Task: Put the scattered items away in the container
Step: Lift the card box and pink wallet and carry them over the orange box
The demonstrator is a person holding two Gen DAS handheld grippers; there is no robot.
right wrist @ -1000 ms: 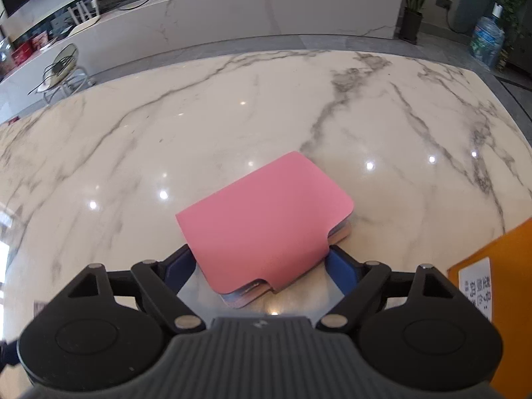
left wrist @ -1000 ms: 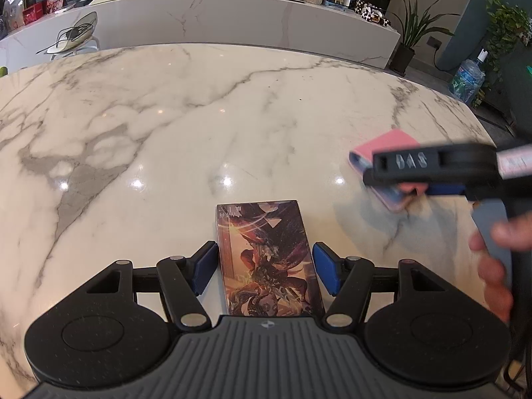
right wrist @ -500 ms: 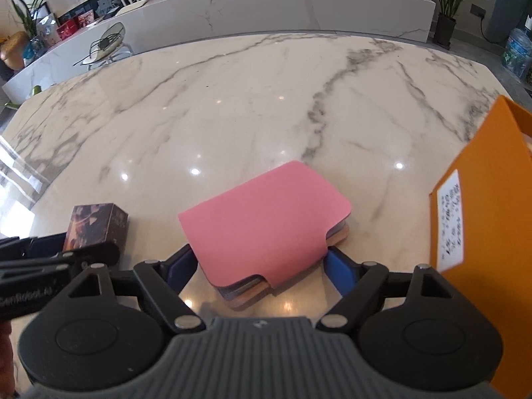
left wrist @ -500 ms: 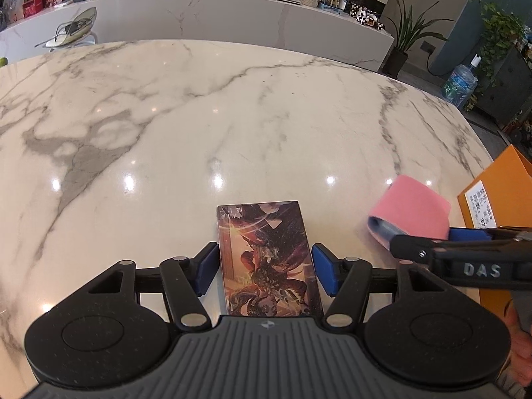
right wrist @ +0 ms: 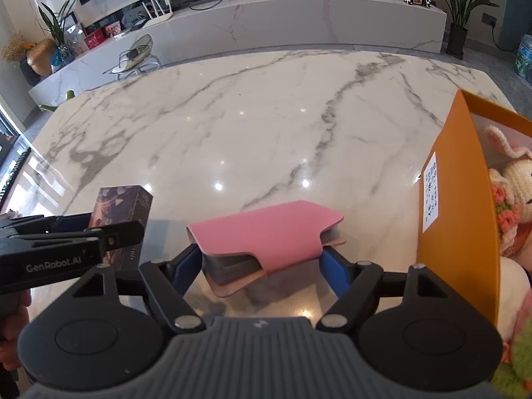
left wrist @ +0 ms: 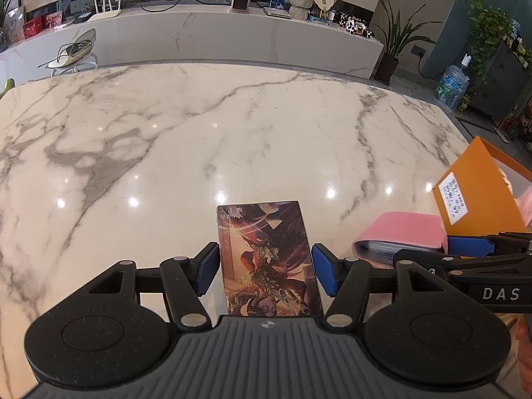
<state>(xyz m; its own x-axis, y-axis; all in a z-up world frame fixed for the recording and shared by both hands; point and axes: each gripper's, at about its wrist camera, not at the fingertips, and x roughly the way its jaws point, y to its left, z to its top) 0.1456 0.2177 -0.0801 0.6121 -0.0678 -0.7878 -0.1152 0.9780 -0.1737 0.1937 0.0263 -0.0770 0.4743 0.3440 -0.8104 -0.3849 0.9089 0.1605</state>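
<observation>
My left gripper point(left wrist: 265, 267) is shut on a small box with dark fantasy artwork point(left wrist: 267, 259) and holds it above the marble table point(left wrist: 199, 139). My right gripper point(right wrist: 262, 262) is shut on a pink card holder point(right wrist: 266, 232) and holds it above the table. The pink holder also shows in the left wrist view point(left wrist: 399, 236), and the box shows in the right wrist view point(right wrist: 123, 212). An orange box point(right wrist: 455, 206) stands open just right of the right gripper and holds a crocheted rabbit toy point(right wrist: 512, 179). It also shows in the left wrist view point(left wrist: 478, 189).
The two grippers are side by side, close together, near the table's front right. A long marble counter point(left wrist: 206, 36) with small items runs behind the table. Potted plants point(left wrist: 395, 43) and a water bottle point(left wrist: 454, 83) stand on the floor to the right.
Both grippers have lifted and moved back and to the right with their items. The orange box has come into both views and now stands close beside the right gripper.
</observation>
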